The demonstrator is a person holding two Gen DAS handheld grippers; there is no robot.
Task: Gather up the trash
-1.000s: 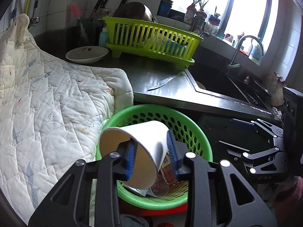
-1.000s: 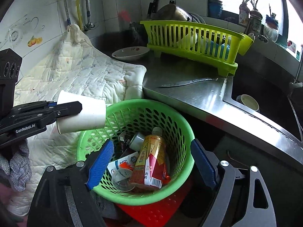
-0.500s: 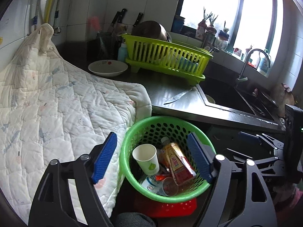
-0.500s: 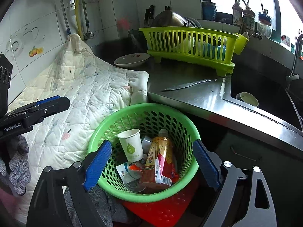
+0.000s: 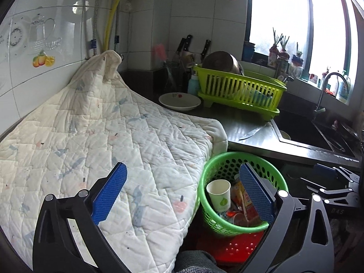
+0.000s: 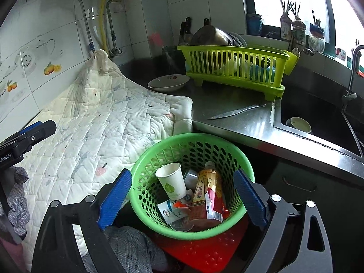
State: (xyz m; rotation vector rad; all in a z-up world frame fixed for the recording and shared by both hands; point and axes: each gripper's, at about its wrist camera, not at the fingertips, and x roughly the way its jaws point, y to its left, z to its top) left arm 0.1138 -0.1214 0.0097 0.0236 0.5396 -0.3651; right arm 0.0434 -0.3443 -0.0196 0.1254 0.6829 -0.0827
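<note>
A round green basket [image 5: 204, 175] [image 6: 193, 137] stands on a red plastic base below the counter edge. Inside it a white paper cup [image 5: 219, 194] [image 6: 171, 180] stands upright beside a yellow-red drink bottle [image 6: 206, 188], wrappers and a clear lid. My left gripper [image 5: 182, 170] hovers above the quilt, up and left of the basket, its jaws opening and nothing between them. My right gripper [image 6: 183, 177] hangs over the basket, its jaws also opening, blue pads clear of the rim on both sides and holding nothing.
A white quilt [image 5: 113, 132] covers the counter's left part. Behind it are a white bowl [image 6: 168, 82], a lime dish rack [image 6: 234, 68] and a knife [image 6: 236, 111] on steel. The sink [image 6: 318, 118] with a cup lies to the right.
The left gripper let go of the paper cup, which now stands in the basket, then drew back up and to the left. Both grippers' jaws spread wider; the right one rose a little.
</note>
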